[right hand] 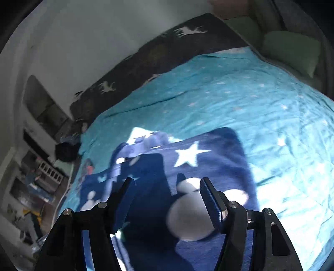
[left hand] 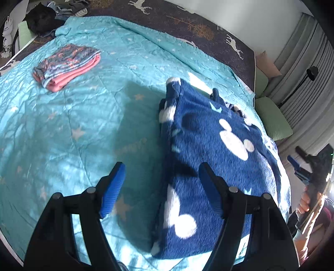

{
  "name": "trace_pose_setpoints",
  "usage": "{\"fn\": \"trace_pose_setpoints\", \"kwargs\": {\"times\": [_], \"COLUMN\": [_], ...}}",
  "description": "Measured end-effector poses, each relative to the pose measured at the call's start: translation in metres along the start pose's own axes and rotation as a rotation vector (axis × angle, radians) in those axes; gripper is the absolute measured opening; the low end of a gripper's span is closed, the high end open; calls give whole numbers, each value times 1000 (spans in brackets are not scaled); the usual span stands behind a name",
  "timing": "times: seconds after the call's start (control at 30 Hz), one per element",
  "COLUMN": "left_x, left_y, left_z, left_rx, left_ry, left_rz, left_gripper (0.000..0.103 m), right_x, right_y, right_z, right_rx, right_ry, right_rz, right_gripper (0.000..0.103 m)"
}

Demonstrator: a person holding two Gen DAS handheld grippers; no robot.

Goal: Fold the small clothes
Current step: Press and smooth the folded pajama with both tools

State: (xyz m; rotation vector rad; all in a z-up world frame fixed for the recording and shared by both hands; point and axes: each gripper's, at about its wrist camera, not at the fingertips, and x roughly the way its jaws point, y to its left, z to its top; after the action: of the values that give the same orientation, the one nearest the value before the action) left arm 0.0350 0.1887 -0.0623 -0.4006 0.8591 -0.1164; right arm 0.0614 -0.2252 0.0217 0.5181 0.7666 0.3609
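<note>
A folded blue fleece garment (left hand: 215, 158) with white mouse-head and star shapes lies on the turquoise star quilt (left hand: 87, 116). My left gripper (left hand: 161, 173) is open and empty, hovering over the garment's left edge, its right finger above the fleece. My right gripper (right hand: 167, 187) is open and empty, above the same blue garment (right hand: 187, 166). The right gripper also shows at the right edge of the left wrist view (left hand: 300, 162), held by a hand. A folded pink and patterned garment (left hand: 66, 66) lies at the quilt's far left.
A pile of dark clothes (left hand: 43, 18) sits at the far left corner. A dark blanket with white deer (left hand: 187, 27) borders the quilt's far side. Green pillows (left hand: 271, 118) and grey curtains (left hand: 302, 68) lie to the right. Shelves (right hand: 41, 177) stand left of the bed.
</note>
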Motion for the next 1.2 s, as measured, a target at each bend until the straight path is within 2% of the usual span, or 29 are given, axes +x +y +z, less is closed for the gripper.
{"fn": "trace_pose_setpoints", "kwargs": {"times": [0.07, 0.17, 0.23, 0.27, 0.3, 0.4, 0.5, 0.63, 0.73, 0.83, 0.93, 1.03, 1.1, 1.2], "left_x": [1, 4, 4, 4, 4, 6, 10, 9, 10, 6, 1, 4, 10, 18], "left_y": [-2, -5, -7, -9, -11, -17, -22, -24, -27, -22, -13, -7, -1, 3], "left_z": [-4, -8, -11, -12, -13, -17, -19, -21, -22, -23, -21, -16, -12, -8], "left_rx": [5, 20, 13, 13, 19, 55, 53, 11, 22, -26, -73, -79, -110, -142], "left_ry": [18, 40, 54, 62, 73, 92, 111, 133, 141, 114, 94, 87, 82, 82], "left_rz": [-15, -24, -39, -53, -68, -67, -58, -143, -139, -132, -160, -130, -104, -119], "left_gripper": [73, 73, 73, 74, 74, 74, 75, 75, 76, 76, 76, 76, 76, 76], "right_x": [9, 41, 67, 85, 95, 94, 86, 73, 84, 98, 106, 108, 105, 87], "right_y": [22, 47, 54, 55, 54, 69, 77, 87, 96, 92, 83, 75, 69, 64], "right_z": [-9, -26, -41, -50, -55, -57, -50, -42, -39, -41, -46, -47, -46, -45], "right_rx": [-22, -49, -51, -56, -67, -155, -177, -180, -200, -175, -146, -128, -100, -58], "right_ry": [50, 147, 218, 277, 297, 269, 249, 187, 193, 229, 242, 250, 245, 224], "right_rz": [122, 207, 150, 87, 48, 10, 38, 113, 109, 95, 86, 80, 94, 125], "right_gripper": [67, 67, 67, 67, 67, 68, 68, 68, 68, 68, 68, 69, 69, 69]}}
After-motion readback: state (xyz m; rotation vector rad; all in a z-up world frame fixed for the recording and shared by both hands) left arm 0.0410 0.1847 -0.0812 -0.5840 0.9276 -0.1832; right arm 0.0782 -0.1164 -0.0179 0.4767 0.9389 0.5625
